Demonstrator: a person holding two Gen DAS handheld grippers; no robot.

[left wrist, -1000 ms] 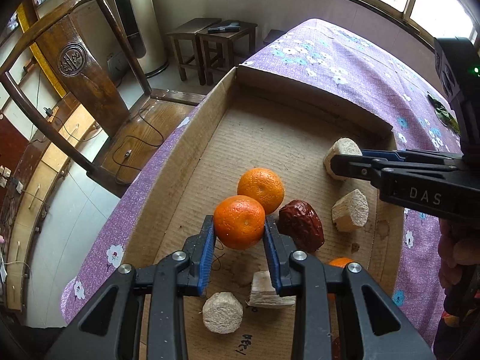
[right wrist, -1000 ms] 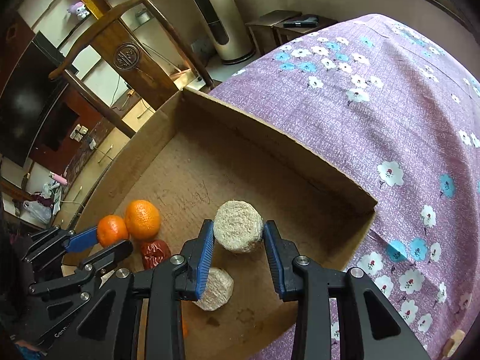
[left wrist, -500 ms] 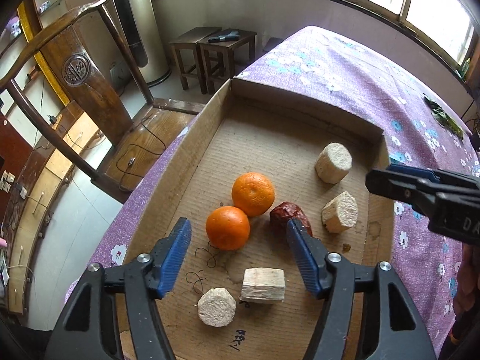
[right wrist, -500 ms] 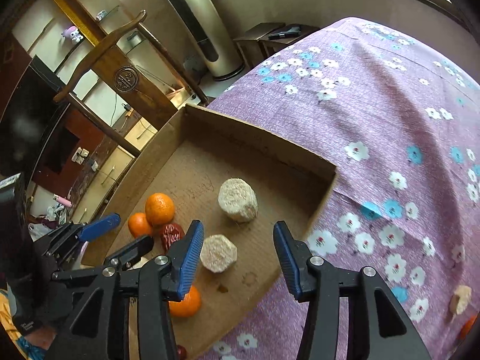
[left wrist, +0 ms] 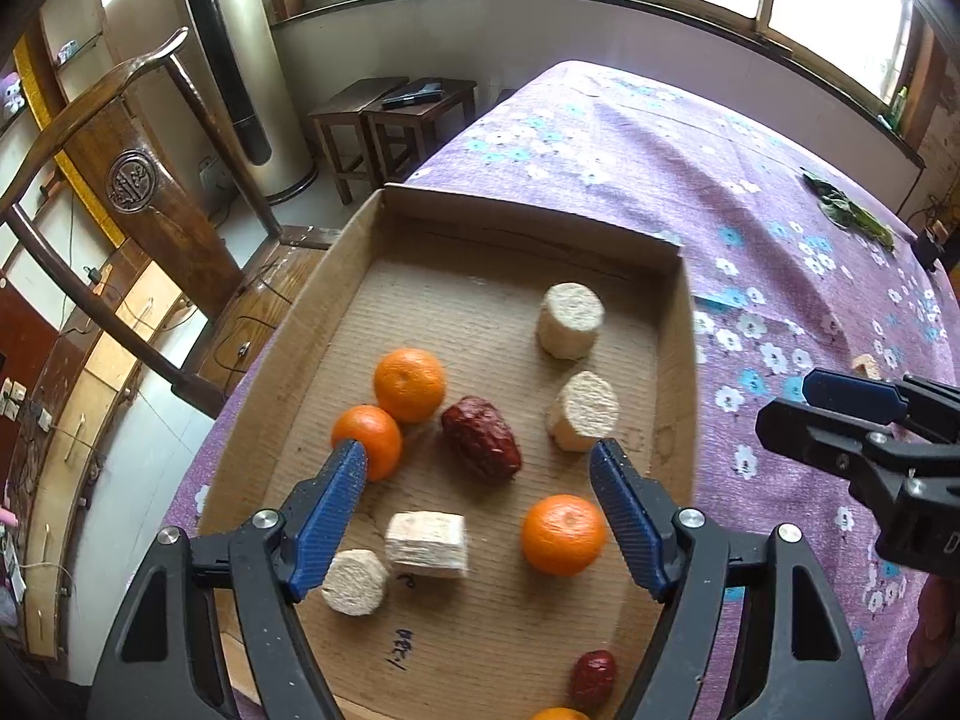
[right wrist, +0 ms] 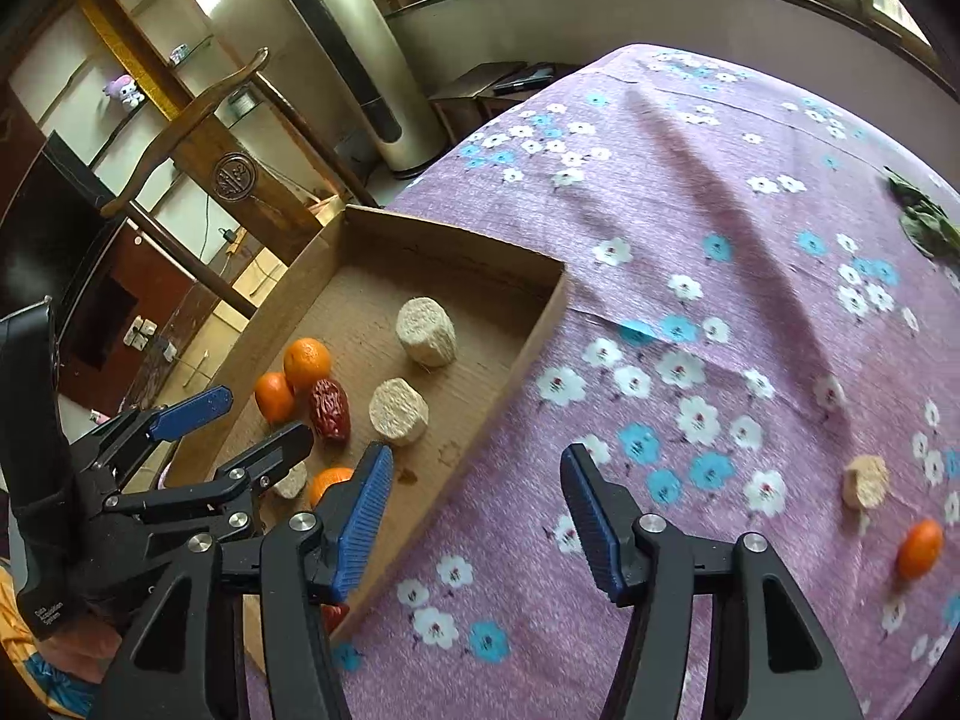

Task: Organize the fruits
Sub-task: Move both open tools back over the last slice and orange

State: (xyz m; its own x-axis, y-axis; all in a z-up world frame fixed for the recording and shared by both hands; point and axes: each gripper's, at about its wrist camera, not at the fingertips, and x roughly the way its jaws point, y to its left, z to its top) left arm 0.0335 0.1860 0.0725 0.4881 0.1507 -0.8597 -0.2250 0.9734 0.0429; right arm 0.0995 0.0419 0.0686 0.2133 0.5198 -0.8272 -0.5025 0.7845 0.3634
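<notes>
Purple floral tablecloth (right wrist: 690, 228): a loose orange (right wrist: 919, 547) lies at far right, well apart from the cardboard tray (right wrist: 528, 336). Right gripper (right wrist: 474, 519), nearer, jaws opening, empty; left gripper (left wrist: 480, 516) likewise, over the tray.

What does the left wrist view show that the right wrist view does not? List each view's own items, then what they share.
Left wrist only: the squared pale chunk near the box's front and the small red date at the bottom edge.

Right wrist only: a small orange and a pale chunk still lying out on the purple tablecloth.

Both: the cardboard box, two touching oranges, the large red date and two pale round chunks. The jaws of both grippers are opening, with nothing between them.
</notes>
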